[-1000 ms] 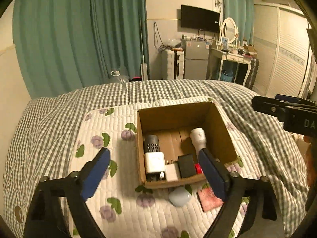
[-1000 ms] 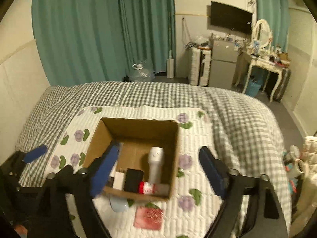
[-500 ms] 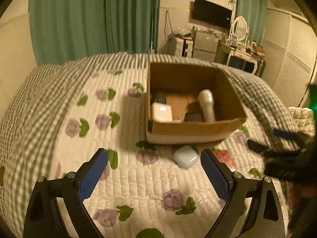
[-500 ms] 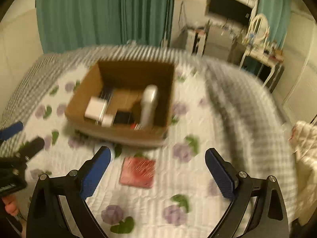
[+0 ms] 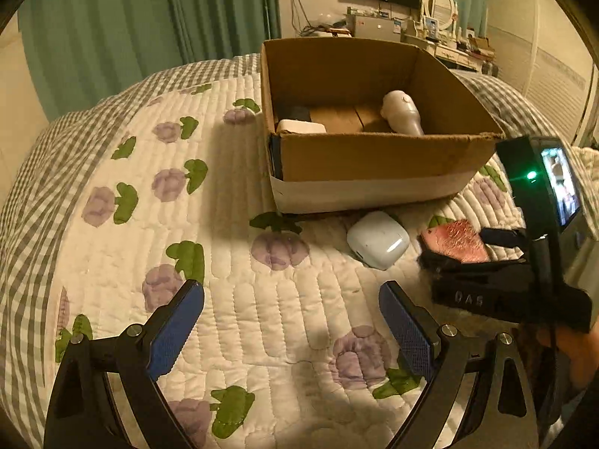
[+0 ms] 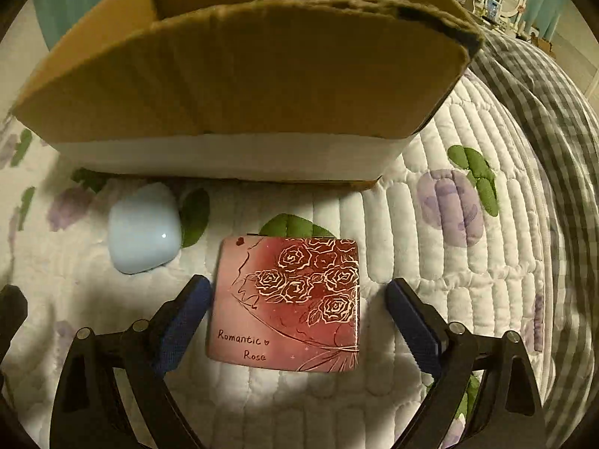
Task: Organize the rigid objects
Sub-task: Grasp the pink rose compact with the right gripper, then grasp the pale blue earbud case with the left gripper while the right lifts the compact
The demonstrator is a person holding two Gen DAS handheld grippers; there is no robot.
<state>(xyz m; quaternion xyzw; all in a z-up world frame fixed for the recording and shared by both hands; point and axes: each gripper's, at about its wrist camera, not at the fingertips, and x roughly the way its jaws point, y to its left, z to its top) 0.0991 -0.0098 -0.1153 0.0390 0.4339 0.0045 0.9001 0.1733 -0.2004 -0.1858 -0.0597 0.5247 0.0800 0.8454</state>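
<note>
A cardboard box (image 5: 374, 164) stands on a flowered quilt and holds a white flashlight (image 5: 402, 114), a white charger (image 5: 299, 126) and a dark remote. A pale blue earbud case (image 5: 376, 239) (image 6: 142, 228) and a flat pink "Romantic Rose" case (image 6: 286, 305) (image 5: 455, 241) lie in front of the box. My right gripper (image 6: 297, 321) is open, low over the quilt, its fingers either side of the pink case. My left gripper (image 5: 292, 327) is open and empty, short of the earbud case.
The quilt (image 5: 262, 299) covers a grey checked bedspread (image 6: 554, 119). The box's near wall (image 6: 239, 86) rises right behind the two cases. The right gripper's body and camera (image 5: 539, 232) fill the right side of the left wrist view. Room furniture stands far behind.
Both grippers have dropped low and moved in toward the items before the box. The right one now straddles the pink case. Both stay open.
</note>
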